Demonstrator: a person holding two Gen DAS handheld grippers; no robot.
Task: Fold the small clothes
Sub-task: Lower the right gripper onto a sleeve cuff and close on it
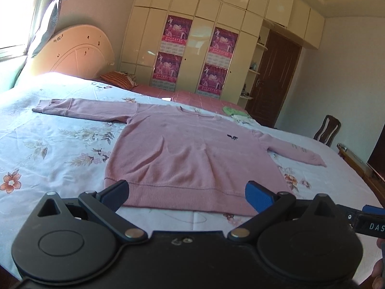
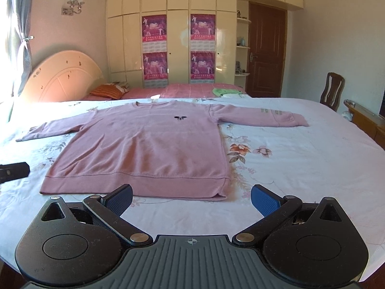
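Pink sweater flat on bed; both jaws spread, short of hem.

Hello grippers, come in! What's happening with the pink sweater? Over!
Left gripper open, holding nothing. Right gripper open, holding nothing. Pink sweater flat on the bed sheet, sleeves spread, not yet folded. Nothing in the way.

The letters "DAS" are read in white on the right tool; other print stays illegible.

One pink sweatshirt, two sleeves, four wardrobe posters, one chair, one bed.
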